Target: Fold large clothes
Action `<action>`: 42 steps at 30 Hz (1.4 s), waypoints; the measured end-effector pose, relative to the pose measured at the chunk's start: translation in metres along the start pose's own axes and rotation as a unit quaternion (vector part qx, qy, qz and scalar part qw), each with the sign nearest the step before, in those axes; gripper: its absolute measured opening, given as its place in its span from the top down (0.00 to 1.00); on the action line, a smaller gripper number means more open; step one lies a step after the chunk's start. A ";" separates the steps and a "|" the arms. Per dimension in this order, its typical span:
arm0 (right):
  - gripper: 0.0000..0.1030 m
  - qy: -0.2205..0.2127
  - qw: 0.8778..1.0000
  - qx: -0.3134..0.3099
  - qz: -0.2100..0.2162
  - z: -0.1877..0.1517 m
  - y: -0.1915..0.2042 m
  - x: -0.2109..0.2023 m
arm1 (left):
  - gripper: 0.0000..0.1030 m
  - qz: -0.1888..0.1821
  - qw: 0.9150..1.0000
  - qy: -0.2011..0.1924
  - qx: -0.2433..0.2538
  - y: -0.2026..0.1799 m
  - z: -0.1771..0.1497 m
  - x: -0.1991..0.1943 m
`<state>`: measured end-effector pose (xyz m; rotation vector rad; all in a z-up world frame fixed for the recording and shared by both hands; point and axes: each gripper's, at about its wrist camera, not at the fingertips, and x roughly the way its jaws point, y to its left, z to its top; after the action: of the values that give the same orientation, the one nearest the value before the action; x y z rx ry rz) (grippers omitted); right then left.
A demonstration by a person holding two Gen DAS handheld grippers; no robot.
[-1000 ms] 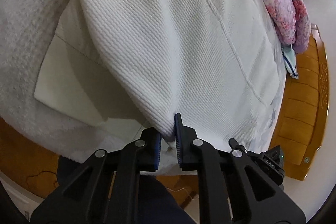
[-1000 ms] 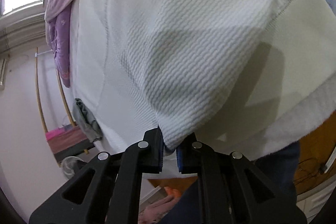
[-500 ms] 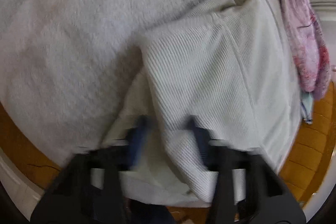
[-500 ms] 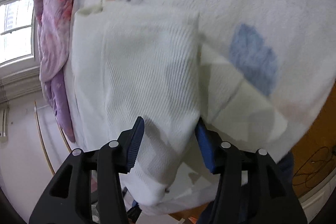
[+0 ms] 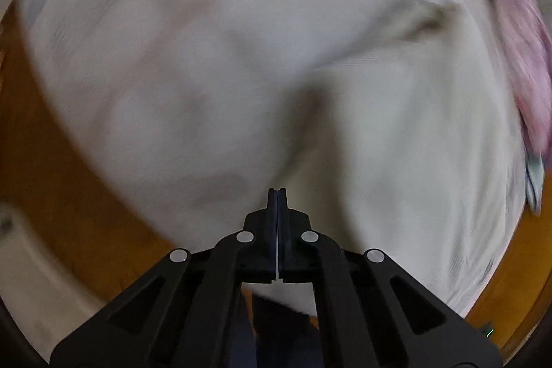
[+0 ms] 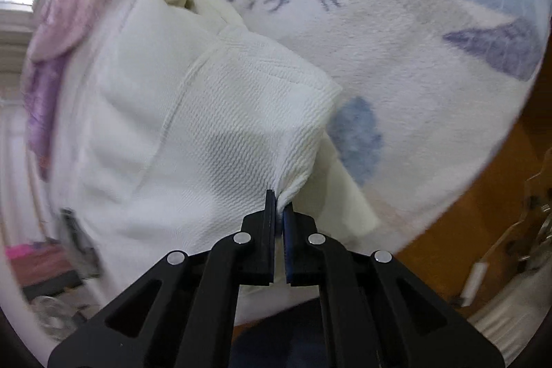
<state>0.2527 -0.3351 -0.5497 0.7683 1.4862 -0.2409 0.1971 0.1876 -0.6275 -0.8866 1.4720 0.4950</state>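
Note:
A white waffle-knit garment (image 6: 207, 112) lies folded on a fleecy blanket (image 6: 414, 40) with a rabbit print. My right gripper (image 6: 278, 200) points down at the garment's near right edge. Its jaws are closing, and a small fold of the white cloth is pinched between the tips, with creases running out from it. In the blurred left wrist view the same garment (image 5: 414, 143) is a pale shape to the right. My left gripper (image 5: 277, 195) hangs above its left edge. Its jaws are closing too, pads together with nothing between them.
A pink and purple quilt (image 6: 69, 6) is bunched along the far side of the bed, also visible as the quilt (image 5: 510, 40) at the right. The orange wooden bed frame (image 6: 483, 230) runs along the near edge. A person's dark trousers (image 6: 293, 333) show below the gripper.
Both grippers let go of the garment's corners, opened wide and drew back upward, leaving it folded on the blanket. Now the left has shut empty and the right has closed on a fold.

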 end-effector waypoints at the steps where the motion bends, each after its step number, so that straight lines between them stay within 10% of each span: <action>1: 0.97 0.007 1.000 0.002 -0.012 -0.002 0.000 0.007 | 1.00 0.006 1.000 0.002 -0.024 0.014 0.001 0.002; 7: 0.93 0.003 0.997 0.050 0.053 0.001 -0.010 0.017 | 0.99 -0.096 0.995 -0.008 -0.035 0.012 0.012 -0.009; 10: 0.92 0.005 0.994 0.069 0.079 0.008 -0.012 0.010 | 0.69 -0.122 0.992 -0.009 -0.011 -0.004 0.008 -0.014; 13: 0.86 0.002 0.992 0.082 0.092 0.012 -0.015 0.003 | 0.66 -0.145 0.989 -0.011 -0.017 -0.024 0.007 -0.004; 18: 0.55 -0.013 0.988 0.114 0.105 0.020 -0.023 0.001 | 0.62 -0.132 0.990 0.006 -0.043 -0.045 0.007 0.018; 22: 0.52 -0.014 0.981 0.150 0.123 0.033 -0.024 0.005 | 0.62 -0.131 0.991 -0.004 -0.037 -0.050 0.015 0.016; 23: 0.53 -0.015 0.980 0.157 0.122 0.035 -0.029 0.004 | 0.64 -0.123 0.992 -0.004 -0.023 -0.057 0.018 0.016; 26: 0.97 -0.007 0.988 0.141 0.063 0.039 -0.025 0.006 | 0.97 -0.085 0.996 -0.019 0.028 -0.075 0.022 0.011; 42: 0.98 0.007 0.999 0.038 -0.021 0.021 -0.019 0.003 | 0.98 -0.046 0.998 -0.002 0.041 -0.030 0.014 0.000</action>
<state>0.2586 -0.3612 -0.5605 0.8012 1.5143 -0.3249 0.2285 0.1800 -0.6230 -0.8840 1.4308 0.3660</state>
